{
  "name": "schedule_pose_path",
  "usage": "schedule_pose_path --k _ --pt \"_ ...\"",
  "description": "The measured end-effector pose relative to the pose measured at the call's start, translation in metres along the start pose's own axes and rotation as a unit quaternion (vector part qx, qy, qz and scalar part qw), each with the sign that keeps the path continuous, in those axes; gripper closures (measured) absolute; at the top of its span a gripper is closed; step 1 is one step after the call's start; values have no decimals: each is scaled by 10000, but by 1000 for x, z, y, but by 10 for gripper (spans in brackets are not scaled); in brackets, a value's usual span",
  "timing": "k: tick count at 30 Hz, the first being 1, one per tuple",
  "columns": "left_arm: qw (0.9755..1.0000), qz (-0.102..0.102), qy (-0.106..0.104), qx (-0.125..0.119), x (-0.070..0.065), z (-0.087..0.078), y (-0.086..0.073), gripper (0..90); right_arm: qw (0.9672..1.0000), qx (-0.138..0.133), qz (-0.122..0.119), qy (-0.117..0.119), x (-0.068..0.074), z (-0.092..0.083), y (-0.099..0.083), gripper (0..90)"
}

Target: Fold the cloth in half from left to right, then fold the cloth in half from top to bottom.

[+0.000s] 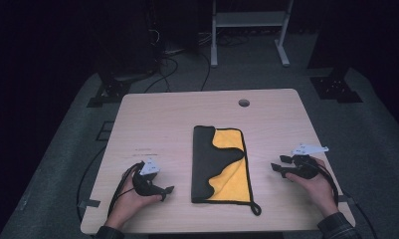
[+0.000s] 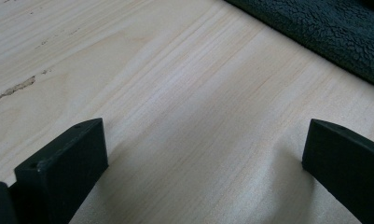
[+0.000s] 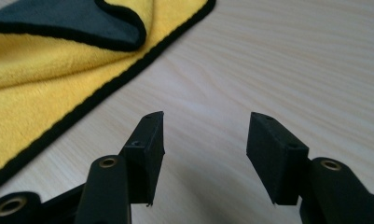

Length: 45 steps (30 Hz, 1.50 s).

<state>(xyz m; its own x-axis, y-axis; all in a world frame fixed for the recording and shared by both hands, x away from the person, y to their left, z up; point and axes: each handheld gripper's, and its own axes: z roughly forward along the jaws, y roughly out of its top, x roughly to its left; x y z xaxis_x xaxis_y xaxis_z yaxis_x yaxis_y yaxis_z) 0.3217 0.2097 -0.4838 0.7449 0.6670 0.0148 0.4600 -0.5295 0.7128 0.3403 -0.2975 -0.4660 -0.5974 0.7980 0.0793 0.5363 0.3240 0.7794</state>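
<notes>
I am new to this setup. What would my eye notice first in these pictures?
First, the yellow and dark grey cloth, folded in the middle of the wooden table. Then the left tongs and right tongs, both open and empty, resting on either side of it.

We find no legible text, label, brand, number or sign in any view. The faint dark marks on the table (image 1: 146, 148), seen in the high view, are too small and blurred to read, and we cannot tell whether they are writing or scuffs.
</notes>
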Motion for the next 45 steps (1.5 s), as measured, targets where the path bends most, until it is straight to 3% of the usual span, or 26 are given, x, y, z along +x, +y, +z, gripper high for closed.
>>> schedule_pose_path --k 17,36,45 --pt "10000 -3 -9 12 0 0 0 0 9985 -192 -296 419 16 19 39 463" --pt "10000 -3 -4 -5 0 0 0 0 9958 -248 -437 770 29 40 63 467" --pt "10000 -3 -5 -2 0 0 0 0 9939 -386 -492 907 34 49 74 511"
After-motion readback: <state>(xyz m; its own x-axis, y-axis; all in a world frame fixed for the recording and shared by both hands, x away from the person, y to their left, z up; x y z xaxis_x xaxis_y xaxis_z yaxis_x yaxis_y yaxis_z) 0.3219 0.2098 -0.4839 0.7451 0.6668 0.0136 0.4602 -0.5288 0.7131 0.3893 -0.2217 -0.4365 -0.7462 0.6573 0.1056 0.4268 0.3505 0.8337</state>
